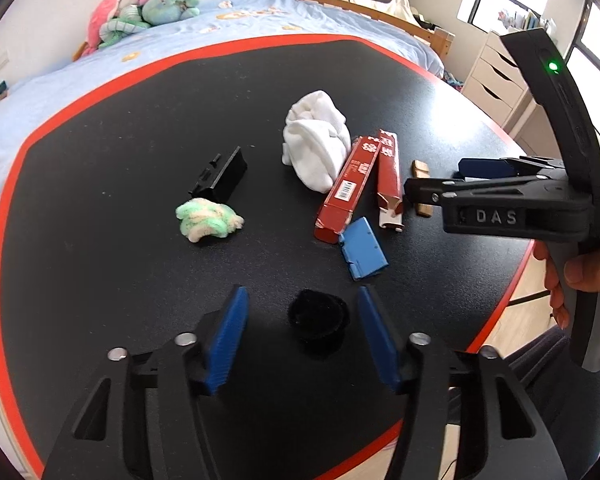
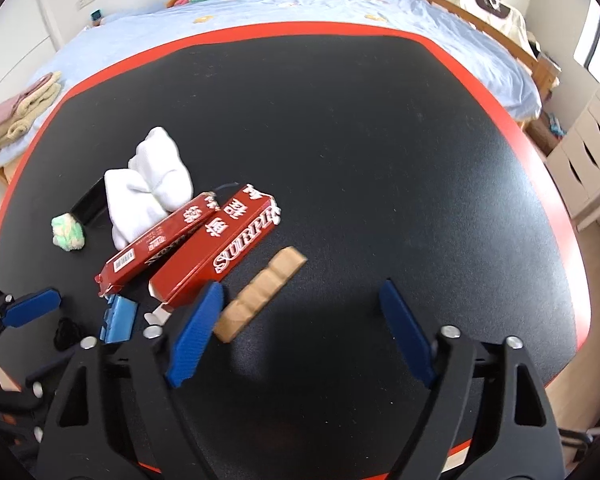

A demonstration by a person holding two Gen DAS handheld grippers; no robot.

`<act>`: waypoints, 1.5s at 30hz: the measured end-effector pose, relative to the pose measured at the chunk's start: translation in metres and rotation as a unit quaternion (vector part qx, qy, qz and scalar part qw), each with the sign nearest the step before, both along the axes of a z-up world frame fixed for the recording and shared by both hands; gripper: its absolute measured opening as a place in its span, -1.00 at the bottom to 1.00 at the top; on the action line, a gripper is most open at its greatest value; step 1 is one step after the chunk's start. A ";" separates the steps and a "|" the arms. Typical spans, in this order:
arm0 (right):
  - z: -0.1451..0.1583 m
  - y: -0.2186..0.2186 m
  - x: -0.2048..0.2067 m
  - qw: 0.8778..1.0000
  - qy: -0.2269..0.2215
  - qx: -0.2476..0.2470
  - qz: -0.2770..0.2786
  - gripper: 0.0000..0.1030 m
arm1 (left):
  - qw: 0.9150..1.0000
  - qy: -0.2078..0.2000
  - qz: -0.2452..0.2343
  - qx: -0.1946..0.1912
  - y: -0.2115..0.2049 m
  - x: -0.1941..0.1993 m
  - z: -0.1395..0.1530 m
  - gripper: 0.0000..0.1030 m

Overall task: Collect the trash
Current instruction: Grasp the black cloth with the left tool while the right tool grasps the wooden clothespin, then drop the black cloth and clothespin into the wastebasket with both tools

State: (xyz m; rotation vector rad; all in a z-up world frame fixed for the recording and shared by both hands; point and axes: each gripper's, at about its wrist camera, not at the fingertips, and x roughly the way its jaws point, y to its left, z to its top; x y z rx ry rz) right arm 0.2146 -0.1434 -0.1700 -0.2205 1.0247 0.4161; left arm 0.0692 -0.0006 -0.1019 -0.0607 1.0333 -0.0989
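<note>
Left tool (image 1: 302, 334) held spread above the near edge of the black counter (image 1: 120, 152), straddling a small black fuzzy ring (image 1: 317, 317) without touching it. Right tool (image 2: 300, 332) also spread wide and empty, hovering just beside a tan segmented block (image 2: 260, 292).

Trash scattered mid-counter: two long red cartons (image 2: 216, 248) lying side by side, a crumpled white cloth (image 1: 316, 144) behind them, a blue plastic piece (image 1: 364, 248) touching a carton end, a green-and-cream fluffy wad (image 1: 209, 220), a black plastic bracket (image 1: 220, 176). No bin or bag visible in either view.

Likely trouble: black ring hard to pick out against the black counter, so easily pinched off-centre or squashed flat and dropped. Cartons torn at the ends and probably light, prone to sliding or buckling under a hard squeeze. Both tools near each other, so some risk of collision.

Readable: "SURPR…" in white on the nearer carton, Chinese characters beside it, a barcode on the other; "DAS" moulded on the right tool body.
</note>
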 end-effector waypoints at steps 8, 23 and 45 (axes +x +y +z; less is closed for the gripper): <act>0.005 -0.005 -0.006 1.000 -0.002 0.011 0.023 -0.14 | 1.000 0.001 0.008 0.001 0.006 0.000 0.001 -0.53; 0.009 -0.024 -0.003 0.998 0.006 0.032 0.049 -0.79 | 0.999 0.011 0.017 -0.032 0.011 0.002 0.002 -0.57; 0.080 -0.074 -0.101 0.990 -0.023 0.084 0.113 -0.79 | 0.999 -0.020 -0.019 -0.045 -0.020 -0.050 0.053 -0.57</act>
